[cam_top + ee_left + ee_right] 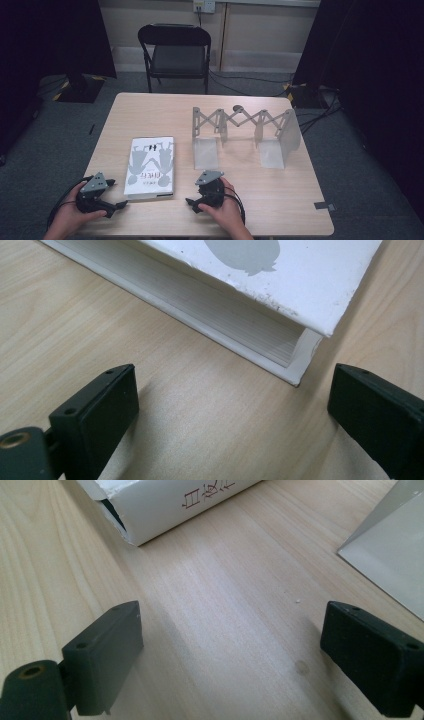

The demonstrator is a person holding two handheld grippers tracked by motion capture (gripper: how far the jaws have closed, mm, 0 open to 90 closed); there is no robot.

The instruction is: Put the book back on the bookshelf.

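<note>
Left claw [120, 204]: low, released beside book [150, 166] | right claw [192, 202]: low, released

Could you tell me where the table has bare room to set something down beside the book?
Bare wood runs along the far edge of the table beyond the white book, and fills the near right corner below the expandable metal book rack. It is tightest near the front, where the left gripper and right gripper flank the book.

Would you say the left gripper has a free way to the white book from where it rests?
Probably yes: the left gripper sits just beside the book, its jaws open and only bare table between them and the book's near corner.
</note>
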